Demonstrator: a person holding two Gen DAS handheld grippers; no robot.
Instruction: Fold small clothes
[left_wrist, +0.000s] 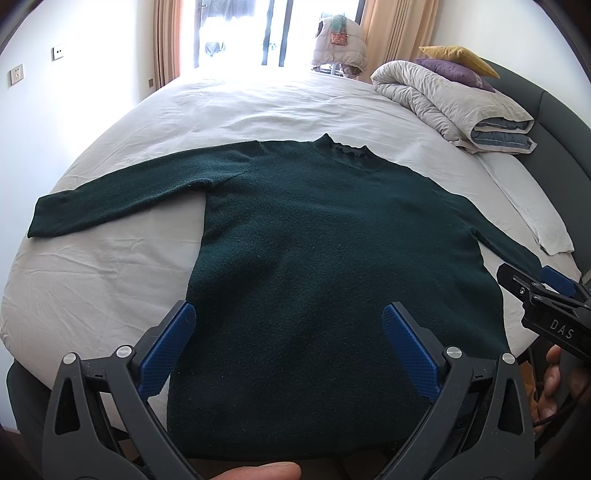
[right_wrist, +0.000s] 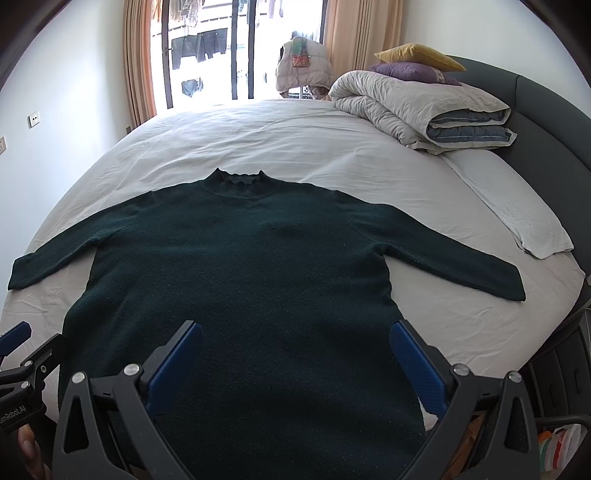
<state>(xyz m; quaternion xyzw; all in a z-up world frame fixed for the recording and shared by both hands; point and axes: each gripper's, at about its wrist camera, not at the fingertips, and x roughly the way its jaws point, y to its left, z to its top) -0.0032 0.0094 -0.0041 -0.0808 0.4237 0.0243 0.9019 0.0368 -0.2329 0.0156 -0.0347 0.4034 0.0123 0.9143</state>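
One sweater (right_wrist: 236, 277), two tools (left_wrist: 290, 345), two cushions (right_wrist: 417, 59).

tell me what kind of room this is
Most likely a bedroom in a home. A dark green sweater lies spread flat on a large bed with a padded headboard; a rolled duvet and pillows sit at its head, and curtains frame a balcony door.
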